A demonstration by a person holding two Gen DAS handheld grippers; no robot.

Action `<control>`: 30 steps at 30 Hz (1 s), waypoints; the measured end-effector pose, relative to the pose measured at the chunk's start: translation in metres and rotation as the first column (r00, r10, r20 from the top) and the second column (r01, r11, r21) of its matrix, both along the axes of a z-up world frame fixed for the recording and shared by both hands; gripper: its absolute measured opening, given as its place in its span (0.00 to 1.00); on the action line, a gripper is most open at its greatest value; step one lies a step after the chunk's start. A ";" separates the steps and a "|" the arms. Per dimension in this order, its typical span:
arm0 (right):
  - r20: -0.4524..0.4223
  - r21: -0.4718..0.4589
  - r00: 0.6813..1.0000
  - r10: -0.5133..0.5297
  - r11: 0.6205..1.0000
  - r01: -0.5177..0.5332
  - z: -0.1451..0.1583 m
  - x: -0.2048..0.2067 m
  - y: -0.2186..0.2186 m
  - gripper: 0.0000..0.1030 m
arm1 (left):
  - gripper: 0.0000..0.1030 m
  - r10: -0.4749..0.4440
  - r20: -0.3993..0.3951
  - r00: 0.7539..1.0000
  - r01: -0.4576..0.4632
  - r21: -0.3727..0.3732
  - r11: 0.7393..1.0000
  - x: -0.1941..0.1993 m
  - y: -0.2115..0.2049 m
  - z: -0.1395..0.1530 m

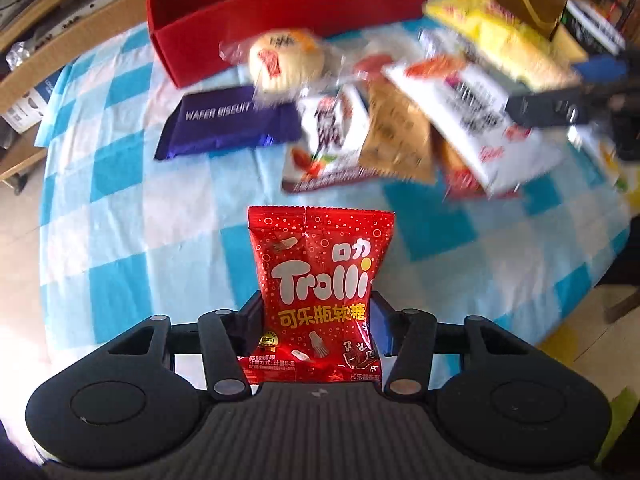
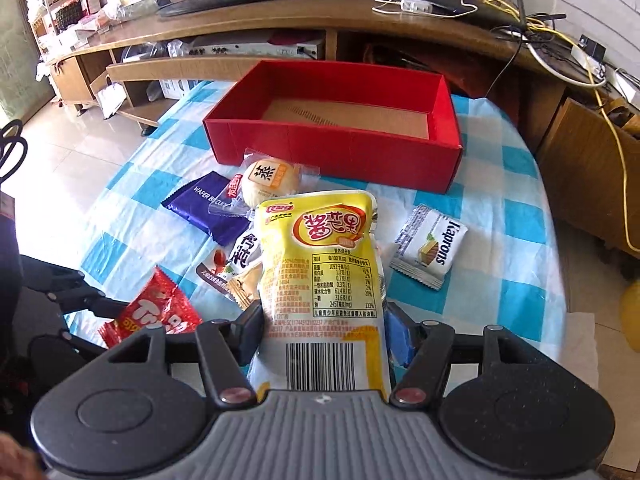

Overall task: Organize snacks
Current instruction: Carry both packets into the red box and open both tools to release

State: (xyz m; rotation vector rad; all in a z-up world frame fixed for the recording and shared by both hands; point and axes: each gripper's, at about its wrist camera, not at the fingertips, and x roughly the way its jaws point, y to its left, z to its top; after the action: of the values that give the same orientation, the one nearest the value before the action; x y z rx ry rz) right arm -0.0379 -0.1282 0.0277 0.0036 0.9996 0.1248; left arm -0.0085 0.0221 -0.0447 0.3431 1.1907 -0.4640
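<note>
I have the left tool [image 1: 318, 320] clamped on the red Trolli gummy bag [image 1: 320, 292] and the right tool [image 2: 324, 330] gripping the yellow snack pouch [image 2: 320, 264], both above the desk [image 2: 500, 184], while the red box [image 2: 336, 148] sits empty and the other snacks await sorting.

Box [image 2: 336, 148] behind snack pile [image 2: 244, 216] on table [image 2: 500, 184]; wafer pkt [image 2: 430, 246] right of pile.

Snack pile [image 2: 256, 216] before empty red box [image 2: 336, 152]
</note>
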 end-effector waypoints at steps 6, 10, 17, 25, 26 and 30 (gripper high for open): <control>-0.024 0.005 0.999 -0.021 1.000 0.022 -0.009 0.014 -0.006 0.86 | 0.57 0.040 0.043 0.998 -0.036 -0.098 0.995 0.015 -0.005 0.020; 0.006 0.011 1.000 -0.020 1.000 0.020 -0.001 0.023 -0.006 0.86 | 0.57 0.080 0.081 0.994 -0.064 -0.183 0.981 0.033 -0.008 0.041; 0.044 0.007 0.998 -0.044 0.999 0.044 0.010 0.060 -0.012 0.82 | 0.57 0.172 0.130 0.976 -0.135 -0.255 0.958 0.087 -0.020 0.060; 0.054 0.012 0.995 -0.081 0.997 0.081 0.004 0.126 -0.026 0.80 | 0.57 0.236 0.131 0.963 -0.193 -0.281 0.940 0.139 -0.032 0.064; 0.054 0.011 0.995 -0.083 0.996 0.083 0.003 0.134 -0.027 0.80 | 0.57 0.240 0.133 0.962 -0.195 -0.282 0.939 0.146 -0.034 0.064; 0.081 -0.004 0.992 -0.092 0.996 0.093 0.003 0.167 -0.030 0.79 | 0.57 0.258 0.145 0.955 -0.211 -0.281 0.936 0.174 -0.041 0.063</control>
State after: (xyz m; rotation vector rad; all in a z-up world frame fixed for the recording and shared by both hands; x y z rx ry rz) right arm 0.1288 -0.1578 0.0305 0.0377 0.9176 0.0361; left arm 0.1652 -0.0187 0.0183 0.0101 0.9644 -0.3673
